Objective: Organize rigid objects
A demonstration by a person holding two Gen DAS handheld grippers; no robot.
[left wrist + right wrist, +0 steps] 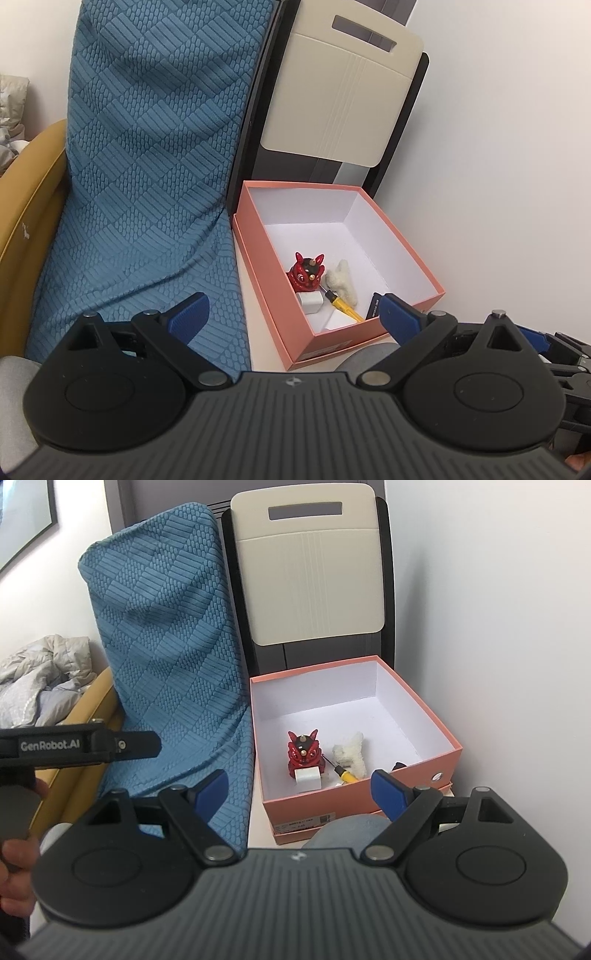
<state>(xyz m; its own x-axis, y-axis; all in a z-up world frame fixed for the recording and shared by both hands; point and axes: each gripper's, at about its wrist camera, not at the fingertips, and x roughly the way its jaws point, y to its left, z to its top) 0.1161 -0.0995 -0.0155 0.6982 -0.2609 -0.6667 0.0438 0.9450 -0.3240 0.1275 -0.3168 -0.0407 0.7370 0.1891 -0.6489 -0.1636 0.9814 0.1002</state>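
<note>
Both claws, left claw (291,314) and right claw (297,790), hang spread wide and empty before the pink box (417,790), whose small items huddle in its near corner, probably dropped there.

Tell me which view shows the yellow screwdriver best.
The left wrist view: the yellow screwdriver shows its handle and dark shaft inside the pink box, beside the red figurine. The right wrist view shows less: the box's front wall hides most of the handle.
</note>
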